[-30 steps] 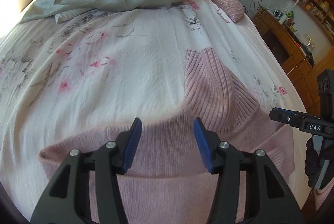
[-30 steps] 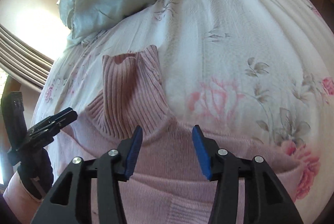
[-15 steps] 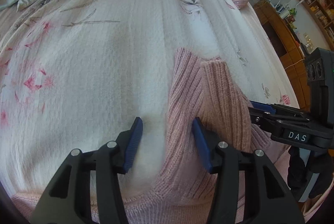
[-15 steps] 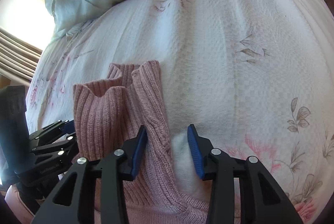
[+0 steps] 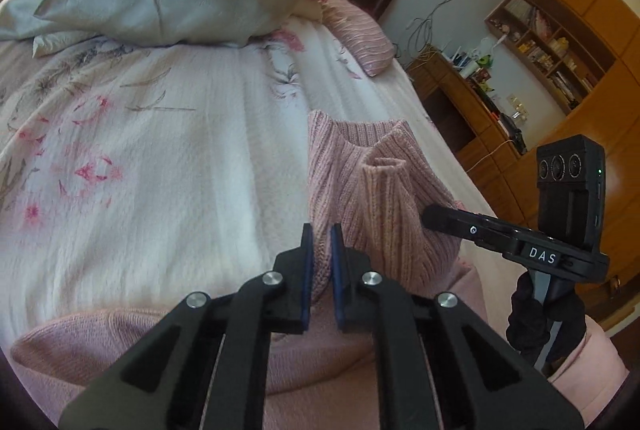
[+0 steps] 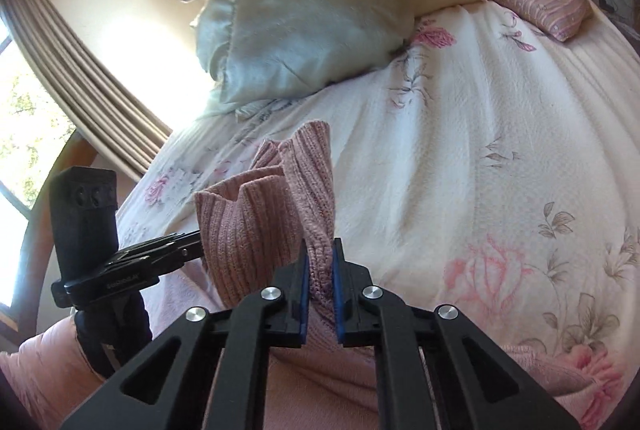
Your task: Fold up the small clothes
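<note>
On the floral bedspread I see the pink ribbed sweater, its turtleneck collar lifted. Left hand-held gripper pinches the collar's left edge, jaws nearly closed on knit. Right hand-held gripper clamps the opposite collar edge likewise. Satin pillow lies beyond.

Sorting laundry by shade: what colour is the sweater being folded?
Dusty pink ribbed knit sweater, clearest in the left wrist view.
</note>
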A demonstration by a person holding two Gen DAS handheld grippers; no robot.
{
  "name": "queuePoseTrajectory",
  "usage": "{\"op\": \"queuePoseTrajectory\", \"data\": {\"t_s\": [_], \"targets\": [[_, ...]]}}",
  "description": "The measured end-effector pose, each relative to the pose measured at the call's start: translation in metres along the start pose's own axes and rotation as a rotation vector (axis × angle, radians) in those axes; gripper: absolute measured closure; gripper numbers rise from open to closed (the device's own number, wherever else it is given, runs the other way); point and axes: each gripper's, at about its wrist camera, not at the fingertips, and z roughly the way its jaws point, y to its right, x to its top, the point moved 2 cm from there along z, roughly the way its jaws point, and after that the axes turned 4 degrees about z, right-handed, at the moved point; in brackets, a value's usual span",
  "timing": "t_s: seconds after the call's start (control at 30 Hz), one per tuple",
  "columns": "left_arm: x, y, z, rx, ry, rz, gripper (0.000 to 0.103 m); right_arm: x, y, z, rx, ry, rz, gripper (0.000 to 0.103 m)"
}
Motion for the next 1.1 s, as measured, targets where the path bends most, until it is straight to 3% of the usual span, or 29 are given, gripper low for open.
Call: {"op": "queuePoseTrajectory", "data": {"t_s": [0.23,0.37,0.53,0.63,0.73,0.8,0.93,1.1], "targets": [[-0.071,0.036,-0.059,-0.046,0.043,0.118,0.096,-0.075,-0.040,-0.049,0.037,0.014,-0.134,0.094],[-0.123,0.047,-0.067,-0.039,-0.024,0.173,0.096,-0.125,-0.044,-0.050,0.016,-0.048,-0.174,0.093],[-0.175,0.035,-0.071,-0.010,-0.139,0.167,0.095,-0.184,-0.035,-0.045,-0.030,-0.195,-0.170,0.076],[-0.176,0.031,-0.090,-0.033,-0.108,0.113,0.095,-0.193,-0.033,-0.062,0.011,-0.176,-0.120,0.076],[-0.162,0.043,-0.100,-0.037,-0.055,0.095,0.092,-0.181,-0.047,-0.083,0.102,-0.076,-0.066,0.075],[-0.159,0.054,-0.095,-0.047,-0.056,0.101,0.091,-0.171,-0.060,-0.079,0.129,-0.054,-0.057,0.075],[-0.172,0.065,-0.069,0.015,-0.127,0.132,0.091,-0.172,-0.070,-0.044,0.045,-0.119,-0.068,0.076],[-0.195,0.055,-0.042,0.138,-0.217,0.149,0.089,-0.203,-0.061,-0.002,-0.146,-0.220,-0.104,0.076]]}}
